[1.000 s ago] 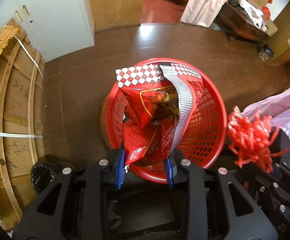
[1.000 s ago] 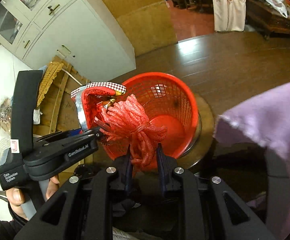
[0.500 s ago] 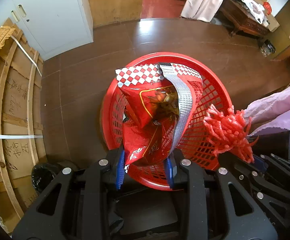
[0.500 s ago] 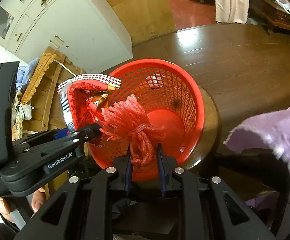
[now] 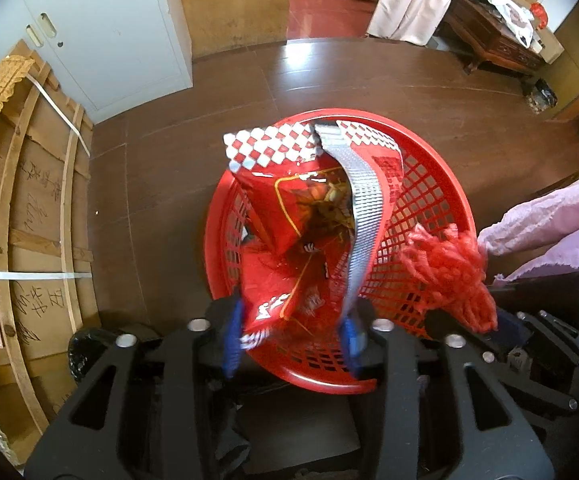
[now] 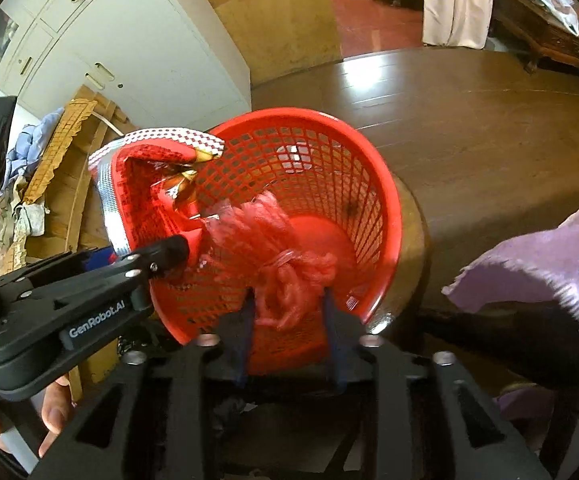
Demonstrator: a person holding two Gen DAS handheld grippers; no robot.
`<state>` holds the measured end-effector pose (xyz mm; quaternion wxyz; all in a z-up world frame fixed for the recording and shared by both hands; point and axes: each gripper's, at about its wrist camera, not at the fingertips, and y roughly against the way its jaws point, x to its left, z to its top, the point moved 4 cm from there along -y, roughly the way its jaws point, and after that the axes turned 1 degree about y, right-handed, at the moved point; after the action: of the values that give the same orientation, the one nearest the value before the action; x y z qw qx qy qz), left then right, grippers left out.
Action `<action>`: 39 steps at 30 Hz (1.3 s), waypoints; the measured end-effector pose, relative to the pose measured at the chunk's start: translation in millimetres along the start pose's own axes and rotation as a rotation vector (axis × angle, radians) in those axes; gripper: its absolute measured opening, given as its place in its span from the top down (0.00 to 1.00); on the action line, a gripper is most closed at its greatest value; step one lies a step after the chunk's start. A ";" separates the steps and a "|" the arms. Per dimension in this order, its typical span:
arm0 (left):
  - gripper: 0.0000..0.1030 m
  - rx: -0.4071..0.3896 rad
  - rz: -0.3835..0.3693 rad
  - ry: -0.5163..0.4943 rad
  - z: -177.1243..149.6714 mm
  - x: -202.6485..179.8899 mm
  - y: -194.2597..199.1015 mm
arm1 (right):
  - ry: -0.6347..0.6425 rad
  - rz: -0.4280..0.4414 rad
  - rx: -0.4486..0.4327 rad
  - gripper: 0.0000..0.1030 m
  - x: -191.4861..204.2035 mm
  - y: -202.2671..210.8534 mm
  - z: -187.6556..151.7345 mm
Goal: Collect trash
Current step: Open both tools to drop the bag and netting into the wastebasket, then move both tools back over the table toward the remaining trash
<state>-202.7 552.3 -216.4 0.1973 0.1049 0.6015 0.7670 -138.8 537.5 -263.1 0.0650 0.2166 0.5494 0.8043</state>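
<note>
A red mesh basket (image 5: 461, 200) (image 6: 393, 216) sits below both grippers. My left gripper (image 5: 291, 338) hangs over its near rim, jaws opening, with a red snack bag (image 5: 289, 216) (image 6: 145, 200), checkered along its top edge, standing loose between the blue pads and reaching into the basket. My right gripper (image 6: 289, 328) is over the basket's mouth, jaws opening as well. A bunch of red netting (image 6: 265, 240) (image 5: 449, 272) is blurred between its spread pads, above the basket's floor.
The basket rests on a dark wooden top (image 5: 329, 80). A white cabinet (image 5: 101, 32) and a wooden crate (image 5: 29, 200) stand to the left, with a black bag (image 5: 89, 344) low beside it. Purple cloth (image 5: 549, 224) lies at the right. A person's hand (image 6: 53, 412) holds the left gripper.
Both pairs of jaws have spread apart from the bag and the netting. The right gripper came down and in over the basket, bringing the netting from outside the rim to inside.
</note>
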 end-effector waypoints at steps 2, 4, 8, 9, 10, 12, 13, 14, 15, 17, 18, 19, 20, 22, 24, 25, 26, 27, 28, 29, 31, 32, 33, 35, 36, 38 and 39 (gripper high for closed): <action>0.51 -0.012 -0.012 0.004 1.1 0.3 3.7 | -0.007 -0.002 -0.008 0.60 -2.7 3.3 0.4; 0.48 -0.019 -0.021 0.012 2.5 1.3 7.4 | -0.018 0.006 -0.014 0.60 -5.2 7.7 0.0; 0.46 -0.022 -0.035 0.018 4.7 1.0 13.3 | -0.044 0.020 -0.039 0.60 -9.8 21.8 -2.3; 0.45 -0.024 -0.040 0.017 5.2 0.5 15.4 | -0.048 0.024 -0.045 0.60 -10.7 25.0 -2.9; 0.44 -0.027 -0.044 0.018 5.3 1.2 17.0 | -0.051 0.030 -0.056 0.60 -11.1 30.1 -3.7; 0.38 -0.036 -0.051 0.022 7.1 1.5 20.0 | -0.055 0.034 -0.077 0.60 -12.4 40.1 -5.7; 0.36 -0.040 -0.053 0.026 7.1 1.5 20.7 | -0.056 0.039 -0.089 0.60 -12.5 46.2 -7.1; 0.32 -0.043 -0.055 0.029 7.3 1.3 21.2 | -0.055 0.044 -0.099 0.60 -12.7 52.9 -9.3; 0.31 -0.044 -0.054 0.030 7.8 0.9 21.5 | -0.055 0.048 -0.108 0.60 -11.8 57.6 -8.9; 0.30 -0.050 -0.052 0.030 8.4 -0.1 22.5 | -0.052 0.058 -0.129 0.59 -12.2 68.8 -13.0; 0.30 -0.053 -0.051 0.026 9.3 -1.6 23.5 | -0.049 0.063 -0.141 0.59 -11.0 76.4 -15.2; 0.30 -0.053 -0.048 0.023 9.5 -2.0 24.4 | -0.048 0.068 -0.152 0.59 -10.4 82.9 -17.3; 0.30 -0.053 -0.048 0.020 9.7 -2.9 25.9 | -0.048 0.071 -0.160 0.59 -9.7 87.6 -17.9; 0.30 -0.059 -0.054 0.016 9.5 -4.7 31.6 | -0.042 0.081 -0.185 0.59 -7.1 102.3 -23.1; 0.29 -0.075 -0.056 0.001 9.8 -8.3 40.6 | -0.034 0.087 -0.212 0.59 -5.7 118.9 -26.3; 0.29 -0.083 -0.059 -0.004 9.2 -11.0 45.4 | -0.028 0.089 -0.227 0.59 -5.1 127.6 -29.1; 0.29 -0.092 -0.065 -0.010 8.3 -13.2 50.2 | -0.026 0.089 -0.239 0.58 -4.9 134.1 -31.4; 0.28 -0.102 -0.073 -0.018 8.0 -17.0 55.9 | -0.027 0.088 -0.258 0.58 -5.4 145.1 -34.7; 0.28 -0.116 -0.083 -0.033 6.7 -22.9 63.6 | -0.031 0.086 -0.276 0.57 -6.9 155.7 -38.3; 0.27 -0.127 -0.092 -0.047 5.8 -27.9 70.1 | -0.040 0.085 -0.294 0.55 -9.9 166.7 -42.7; 0.25 -0.156 -0.116 -0.087 1.9 -42.7 86.0 | -0.059 0.075 -0.320 0.55 -16.8 185.5 -50.4; 0.24 -0.170 -0.127 -0.112 -0.9 -51.4 94.1 | -0.071 0.064 -0.341 0.54 -22.5 199.5 -57.6; 0.24 -0.186 -0.138 -0.139 -4.7 -61.2 102.6 | -0.081 0.053 -0.356 0.53 -28.5 208.9 -65.1; 0.21 -0.208 -0.156 -0.182 -13.3 -76.9 115.4 | -0.113 0.019 -0.393 0.50 -42.0 233.2 -81.3; 0.20 -0.217 -0.167 -0.203 -17.7 -85.2 122.1 | -0.132 0.003 -0.412 0.49 -49.1 244.5 -90.1; 0.19 -0.233 -0.199 -0.251 -28.6 -106.5 136.9 | -0.171 -0.036 -0.455 0.45 -66.1 268.3 -109.7; 0.18 -0.239 -0.216 -0.278 -34.8 -118.0 143.7 | -0.188 -0.050 -0.476 0.44 -75.6 278.2 -121.3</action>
<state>-135.7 442.6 -77.7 0.3704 0.1205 0.4811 0.7854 -84.8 300.0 -67.0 0.1847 0.2553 0.3415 0.8855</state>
